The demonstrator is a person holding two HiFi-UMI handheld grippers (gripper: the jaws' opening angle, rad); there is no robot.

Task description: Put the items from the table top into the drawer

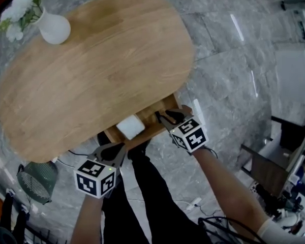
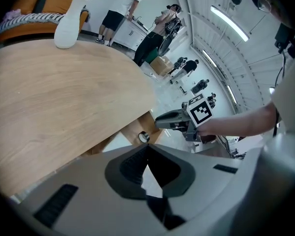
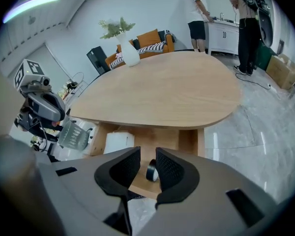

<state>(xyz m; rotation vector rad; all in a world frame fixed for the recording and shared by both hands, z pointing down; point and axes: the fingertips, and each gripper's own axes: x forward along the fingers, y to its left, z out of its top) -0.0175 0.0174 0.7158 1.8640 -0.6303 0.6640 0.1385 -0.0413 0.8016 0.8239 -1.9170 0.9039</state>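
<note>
An oval wooden table [image 1: 96, 70] has a drawer [image 1: 160, 110] pulled out under its near edge. In the drawer lie a white box [image 1: 130, 126] and a black tape roll [image 3: 151, 171], the roll also visible in the left gripper view [image 2: 144, 137]. My right gripper [image 1: 161, 117] hangs over the drawer's right part, tilted steeply down. Its jaws [image 3: 147, 154] stand a little apart, nothing between them, and the roll lies beyond them on the drawer floor. My left gripper [image 1: 123, 147] is in front of the drawer's left corner, shut and empty [image 2: 147, 146].
A white vase [image 1: 53, 27] with flowers stands at the table's far left end. A green wire basket [image 1: 36, 181] sits on the grey stone floor by the left side. The person's legs [image 1: 142, 187] stand before the drawer. People stand at a counter [image 3: 221, 23] far off.
</note>
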